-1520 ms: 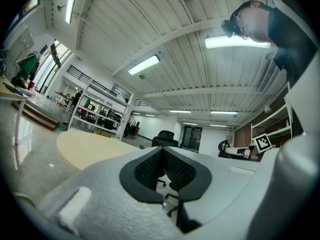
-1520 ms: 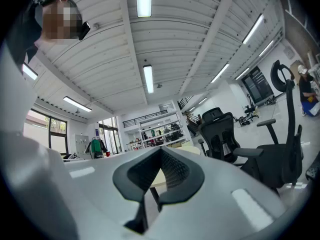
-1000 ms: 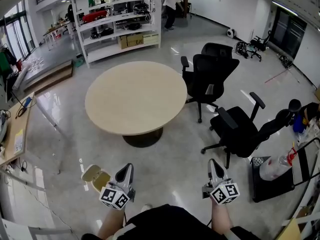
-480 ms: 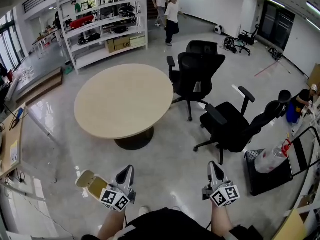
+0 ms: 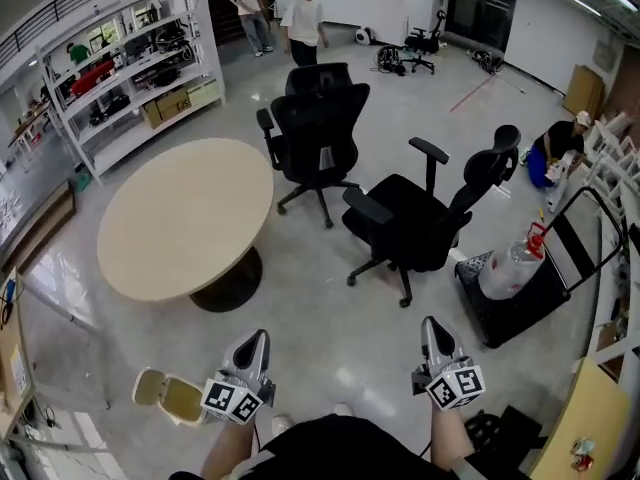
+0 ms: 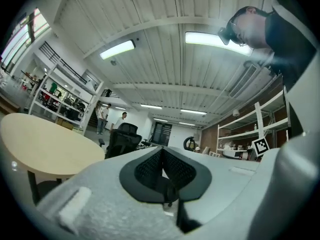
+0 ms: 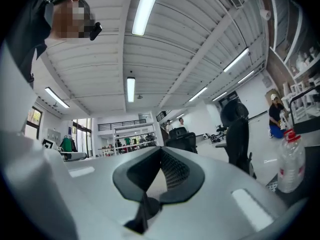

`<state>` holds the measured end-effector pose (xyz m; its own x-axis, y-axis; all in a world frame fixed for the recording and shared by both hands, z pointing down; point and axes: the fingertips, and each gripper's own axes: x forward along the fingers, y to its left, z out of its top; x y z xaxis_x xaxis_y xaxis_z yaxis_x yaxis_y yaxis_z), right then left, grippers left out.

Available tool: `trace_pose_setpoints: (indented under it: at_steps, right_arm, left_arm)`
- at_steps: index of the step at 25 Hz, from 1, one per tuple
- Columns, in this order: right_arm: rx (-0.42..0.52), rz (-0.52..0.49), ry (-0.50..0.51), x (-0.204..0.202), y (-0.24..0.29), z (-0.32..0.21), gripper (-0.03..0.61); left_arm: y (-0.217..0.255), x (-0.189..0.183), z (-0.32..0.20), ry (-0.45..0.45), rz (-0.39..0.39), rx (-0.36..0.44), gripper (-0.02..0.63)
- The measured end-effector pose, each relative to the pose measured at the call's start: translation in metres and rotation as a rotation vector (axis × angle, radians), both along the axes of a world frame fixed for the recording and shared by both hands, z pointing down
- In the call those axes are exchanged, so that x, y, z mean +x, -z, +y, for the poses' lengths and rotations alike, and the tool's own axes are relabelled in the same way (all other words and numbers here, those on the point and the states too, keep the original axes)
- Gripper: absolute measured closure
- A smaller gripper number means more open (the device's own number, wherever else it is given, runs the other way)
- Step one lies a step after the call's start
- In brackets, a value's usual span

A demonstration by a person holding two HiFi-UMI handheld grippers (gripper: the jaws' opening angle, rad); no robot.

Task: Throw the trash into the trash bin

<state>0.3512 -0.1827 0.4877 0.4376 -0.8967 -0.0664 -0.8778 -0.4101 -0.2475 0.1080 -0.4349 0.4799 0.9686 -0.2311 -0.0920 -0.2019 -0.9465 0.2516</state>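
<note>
In the head view my left gripper [image 5: 252, 344] and right gripper [image 5: 433, 330] are held side by side low in the picture, pointing level over the shiny floor. Both are shut with nothing between the pads; the left gripper view [image 6: 162, 150] and right gripper view [image 7: 161, 149] show the tips meeting. A small beige trash bin [image 5: 181, 400] with its lid flipped open stands on the floor just left of my left gripper. I see no trash in either gripper.
A round wooden table [image 5: 185, 218] stands ahead left. Two black office chairs [image 5: 315, 133] [image 5: 420, 218] stand ahead. A black cart [image 5: 545, 278] with a plastic bottle [image 5: 512, 266] is at right. White shelves [image 5: 125, 68] and people [image 5: 302, 23] are at the back.
The view has swung right: table and shelves slid left, the chairs moved to the middle. The bin now sits lower left of my left gripper. Both grippers stay shut.
</note>
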Motion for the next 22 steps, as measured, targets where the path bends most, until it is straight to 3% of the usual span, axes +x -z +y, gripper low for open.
trace_pose_setpoints:
  at_steps: [5, 11, 22]
  right_arm:
    - [-0.023, -0.007, -0.118, 0.013, -0.011, 0.064, 0.574]
    - [-0.007, 0.013, -0.274, -0.005, -0.002, 0.11, 0.574]
    - [0.005, 0.056, -0.543, -0.082, 0.024, 0.163, 0.574]
  left_arm:
    - [0.003, 0.052, 0.039, -0.142, 0.013, 0.009, 0.612]
    - [0.011, 0.078, 0.066, -0.299, 0.023, 0.045, 0.612]
    - [0.023, 0.096, 0.092, -0.556, 0.054, 0.105, 0.612]
